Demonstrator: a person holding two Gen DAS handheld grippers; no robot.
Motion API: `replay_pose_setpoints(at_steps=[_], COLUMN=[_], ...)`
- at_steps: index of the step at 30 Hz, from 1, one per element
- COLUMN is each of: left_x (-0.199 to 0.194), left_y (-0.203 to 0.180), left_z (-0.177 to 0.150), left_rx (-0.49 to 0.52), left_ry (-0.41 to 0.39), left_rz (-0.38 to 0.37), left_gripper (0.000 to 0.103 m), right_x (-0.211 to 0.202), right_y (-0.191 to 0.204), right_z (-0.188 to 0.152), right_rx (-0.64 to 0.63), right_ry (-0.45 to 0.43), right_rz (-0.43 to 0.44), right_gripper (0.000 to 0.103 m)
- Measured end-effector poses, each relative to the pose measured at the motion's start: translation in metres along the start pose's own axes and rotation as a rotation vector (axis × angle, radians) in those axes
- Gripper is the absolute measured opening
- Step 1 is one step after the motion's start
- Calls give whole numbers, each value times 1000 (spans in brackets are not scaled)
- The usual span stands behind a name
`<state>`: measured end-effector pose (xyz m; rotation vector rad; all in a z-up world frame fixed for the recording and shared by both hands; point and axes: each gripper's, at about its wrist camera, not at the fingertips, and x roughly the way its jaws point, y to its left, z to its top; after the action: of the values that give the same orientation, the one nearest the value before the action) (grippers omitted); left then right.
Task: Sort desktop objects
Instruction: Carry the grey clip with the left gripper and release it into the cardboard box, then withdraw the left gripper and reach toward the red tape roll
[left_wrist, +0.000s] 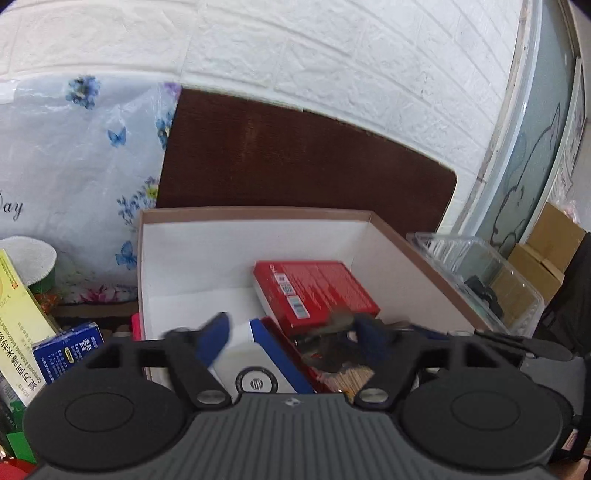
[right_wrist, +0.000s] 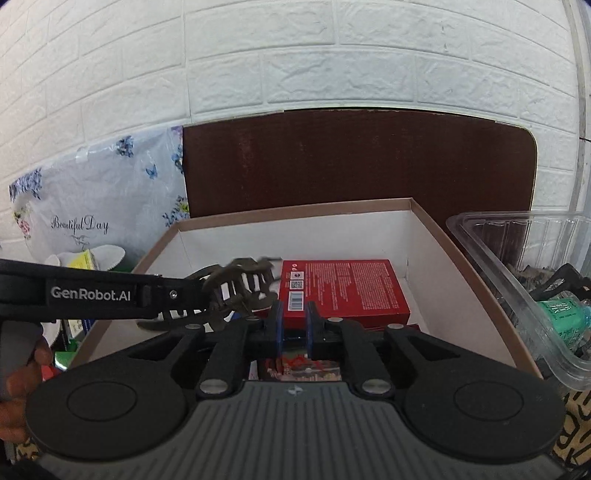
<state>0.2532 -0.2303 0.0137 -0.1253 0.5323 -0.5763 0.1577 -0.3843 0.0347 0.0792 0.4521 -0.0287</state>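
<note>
Your left gripper (left_wrist: 295, 332) hangs wide apart over the cardboard box (right_wrist: 424, 210), the dark hair clip (right_wrist: 236, 291) at its right finger, whether gripped I cannot tell; the clip sits above the box floor; your right gripper (right_wrist: 293, 325) is nearly shut, empty, just behind.

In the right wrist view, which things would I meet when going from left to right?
Floral plastic bag → left gripper with the brown hair claw → red box inside the cardboard box → clear plastic container → green bottle.
</note>
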Motion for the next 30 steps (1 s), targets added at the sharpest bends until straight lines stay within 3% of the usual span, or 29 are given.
replay_pose_setpoints(at_steps=[1, 2, 3, 4, 5, 6, 10, 12, 30], left_x=[-2, -4, -4, -5, -6, -8, -15, -20, -71], left_y=[0, -1, -1, 0, 0, 1, 0, -2, -18], left_z=[-1, 0, 0, 1, 1, 1, -1, -4, -22], left_rx=[3, 4, 0, -7, -12, -15, -7, 1, 53], left_ry=[-19, -22, -17, -12, -10, -10, -7, -12, -49], left_rz=[1, 0, 1, 3, 0, -3, 5, 2, 1], left_gripper=[88, 91, 92, 93, 94, 94, 99, 99, 99], right_x=[1, 3, 3, 2, -1, -4, -16, -19, -58], right_y=[0, 1, 1, 1, 2, 3, 6, 6, 16], right_z=[-1, -3, -4, -6, -7, -8, -5, -4, -17], right_rx=[-7, -11, -15, -17, -19, -23, -21, -2, 47], right_ry=[9, 23, 23, 14, 0, -20, -50, -50, -31], right_rz=[-9, -24, -40, -50, -63, -78, -63, -46, -53], right_gripper=[13, 22, 45, 58, 83, 92, 93, 98, 101])
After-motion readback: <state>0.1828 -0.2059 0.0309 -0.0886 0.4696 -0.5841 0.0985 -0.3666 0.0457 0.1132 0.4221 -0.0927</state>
